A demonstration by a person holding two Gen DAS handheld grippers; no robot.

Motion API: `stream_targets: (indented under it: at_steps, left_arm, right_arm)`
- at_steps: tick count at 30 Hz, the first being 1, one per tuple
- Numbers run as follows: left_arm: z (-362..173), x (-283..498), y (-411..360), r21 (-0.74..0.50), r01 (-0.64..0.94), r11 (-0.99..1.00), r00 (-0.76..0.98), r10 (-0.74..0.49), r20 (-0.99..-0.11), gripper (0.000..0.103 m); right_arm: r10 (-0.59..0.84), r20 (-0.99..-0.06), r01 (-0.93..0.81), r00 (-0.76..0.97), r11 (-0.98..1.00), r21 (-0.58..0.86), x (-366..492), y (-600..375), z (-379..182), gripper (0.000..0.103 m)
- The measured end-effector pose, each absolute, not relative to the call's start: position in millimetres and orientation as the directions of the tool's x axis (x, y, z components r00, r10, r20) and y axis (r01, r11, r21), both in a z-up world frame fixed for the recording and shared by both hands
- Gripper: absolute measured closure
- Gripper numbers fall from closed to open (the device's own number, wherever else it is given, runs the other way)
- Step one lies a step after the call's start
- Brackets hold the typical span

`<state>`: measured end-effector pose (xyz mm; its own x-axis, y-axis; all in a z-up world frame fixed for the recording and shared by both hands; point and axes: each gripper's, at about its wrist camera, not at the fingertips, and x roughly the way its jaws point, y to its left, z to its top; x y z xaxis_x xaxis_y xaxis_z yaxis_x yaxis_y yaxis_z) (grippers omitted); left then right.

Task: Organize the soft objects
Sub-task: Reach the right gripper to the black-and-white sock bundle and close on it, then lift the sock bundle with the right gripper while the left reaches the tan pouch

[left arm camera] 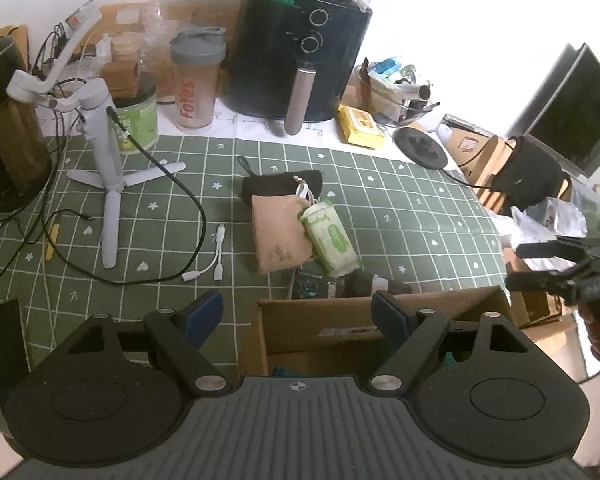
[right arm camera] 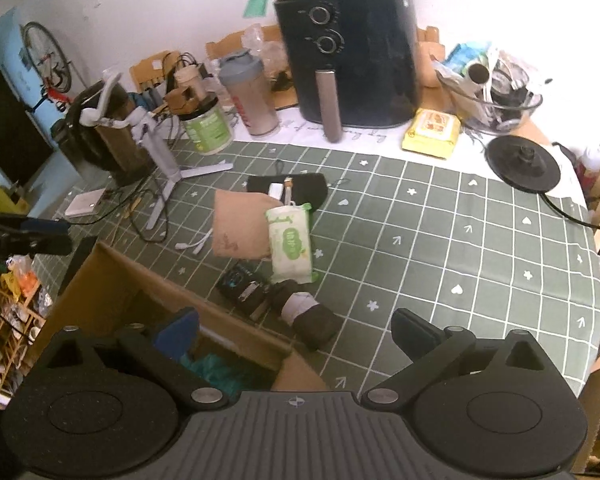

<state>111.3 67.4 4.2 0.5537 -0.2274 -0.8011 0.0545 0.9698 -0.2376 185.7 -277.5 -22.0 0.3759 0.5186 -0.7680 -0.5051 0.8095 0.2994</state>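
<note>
1. Right wrist view shows my right gripper (right arm camera: 296,330) with fingers released and nothing between them, above the near edge of the cardboard box (right arm camera: 112,300).
2. My left gripper (left arm camera: 298,312) is also spread wide and empty.
3. Nearest soft thing is the rolled dark sock bundle (right arm camera: 308,316) on the worktop, just beside the box.
4. I would lower straight over its middle, then close slowly so it does not slide toward the wet wipes pack (right arm camera: 290,244).
</note>
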Motion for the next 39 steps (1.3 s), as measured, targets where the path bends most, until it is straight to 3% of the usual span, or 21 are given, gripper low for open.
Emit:
stream_targets:
  at_steps: [12,20,27,34,37,38,39]
  left_arm:
    - [-3,119,78,-0.260,0.062,0.964,0.545,-0.251,-0.800,0.021]
    - [-6,118,92,-0.264,0.025,0.964,0.539,-0.235,-0.809,0.021]
    - [-9,111,102,-0.261,-0.017,0.965,0.529,-0.213,-0.822,0.021]
    - [-13,109,110,-0.258,-0.041,0.965,0.516,-0.201,-0.833,0.021]
    - [-14,111,111,-0.260,-0.046,0.965,0.513,-0.200,-0.835,0.021]
    - [-15,111,111,-0.260,-0.044,0.965,0.512,-0.202,-0.835,0.021]
    - [-15,111,110,-0.261,-0.041,0.965,0.512,-0.204,-0.835,0.021]
  right_arm:
    - [0.491,-0.819,-0.587,0.297,0.771,0.249,243,-256,-52,0.017]
    - [0.493,-0.860,-0.681,0.134,0.676,0.281,277,-228,-98,0.029]
    - [0.469,-0.883,-0.738,-0.003,0.595,0.318,290,-197,-141,0.036]
    - [0.394,-0.917,-0.820,-0.057,0.506,0.268,287,-166,-169,0.039]
    - [0.382,-0.921,-0.846,-0.082,0.462,0.267,282,-158,-175,0.049]
    - [0.385,-0.918,-0.845,-0.092,0.457,0.277,280,-157,-175,0.060]
    - [0.382,-0.920,-0.847,-0.086,0.458,0.269,278,-156,-175,0.060]
